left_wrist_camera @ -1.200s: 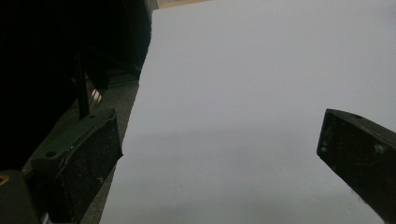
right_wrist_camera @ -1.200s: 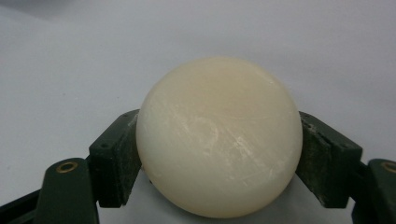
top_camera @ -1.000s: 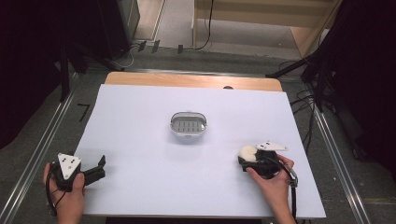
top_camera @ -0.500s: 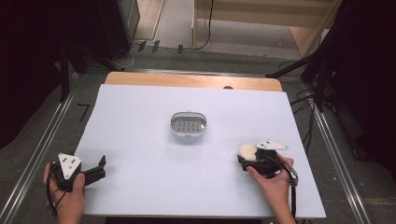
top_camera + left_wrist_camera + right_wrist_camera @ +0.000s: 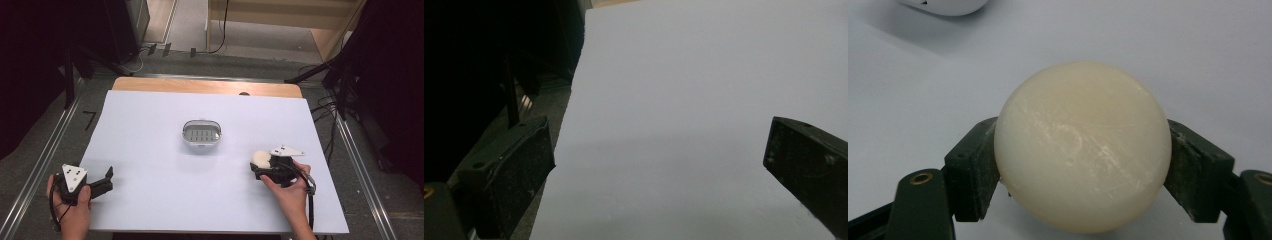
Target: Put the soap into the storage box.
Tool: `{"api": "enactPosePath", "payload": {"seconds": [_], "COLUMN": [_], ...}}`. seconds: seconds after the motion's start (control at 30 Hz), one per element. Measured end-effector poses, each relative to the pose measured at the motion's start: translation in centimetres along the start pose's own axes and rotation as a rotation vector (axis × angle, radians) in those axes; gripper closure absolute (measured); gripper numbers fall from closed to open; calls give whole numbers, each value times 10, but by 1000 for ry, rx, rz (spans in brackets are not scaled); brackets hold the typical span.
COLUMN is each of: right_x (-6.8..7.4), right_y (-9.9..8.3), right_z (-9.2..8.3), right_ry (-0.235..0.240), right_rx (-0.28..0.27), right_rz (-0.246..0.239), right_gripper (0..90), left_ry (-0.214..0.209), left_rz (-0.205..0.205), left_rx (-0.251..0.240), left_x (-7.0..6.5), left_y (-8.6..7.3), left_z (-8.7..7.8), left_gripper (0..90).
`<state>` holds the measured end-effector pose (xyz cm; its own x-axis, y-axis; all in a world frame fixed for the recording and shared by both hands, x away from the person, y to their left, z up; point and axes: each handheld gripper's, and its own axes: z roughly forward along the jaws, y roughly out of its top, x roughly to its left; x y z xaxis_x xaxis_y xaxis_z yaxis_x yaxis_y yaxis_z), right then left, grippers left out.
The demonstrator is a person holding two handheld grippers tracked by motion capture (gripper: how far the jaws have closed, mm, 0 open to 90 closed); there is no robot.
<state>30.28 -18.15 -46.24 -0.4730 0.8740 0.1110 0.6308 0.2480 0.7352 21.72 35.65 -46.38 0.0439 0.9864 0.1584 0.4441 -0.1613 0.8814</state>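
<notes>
From the high view I see my right tool (image 5: 261,165) low on the right side of the white counter (image 5: 150,130), with my hand wrapped around its body behind it. A pale cream round soap bar (image 5: 260,159) sits at its front end, clamped between the jaws, close above the counter surface. A small grey-rimmed soap dish (image 5: 201,134) with a ribbed floor stands near the middle of the counter, well apart from the bar, up and to the left of it. My left tool (image 5: 106,176) rests at the counter's near left corner, held in my left hand, jaws pointing toward the counter's middle, with nothing near them.

In the left gripper view the left tool (image 5: 659,155) is released: its two black jaws stand wide apart, one over the counter's left edge, the other far right, with bare white counter (image 5: 699,100) between them.

In the right gripper view the right tool (image 5: 1083,170) is clenched on the soap bar (image 5: 1082,145). Both black pads press against the bar's rounded sides, left and right, and the bar bulges forward past them. The edge of the soap dish (image 5: 948,6) peeks in at the top left, apart from the bar.
</notes>
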Motion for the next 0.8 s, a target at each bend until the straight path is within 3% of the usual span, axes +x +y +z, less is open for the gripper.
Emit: {"api": "enactPosePath", "payload": {"seconds": [0.8], "right_x": [15], "right_y": [20], "right_z": [14], "right_ry": [30], "right_rx": [1], "right_rz": [-26], "right_gripper": [249], "left_ry": [-3], "left_rz": [6], "left_rx": [0], "left_x": [-1], "left_y": [0], "left_z": [0], "left_gripper": [5]}}
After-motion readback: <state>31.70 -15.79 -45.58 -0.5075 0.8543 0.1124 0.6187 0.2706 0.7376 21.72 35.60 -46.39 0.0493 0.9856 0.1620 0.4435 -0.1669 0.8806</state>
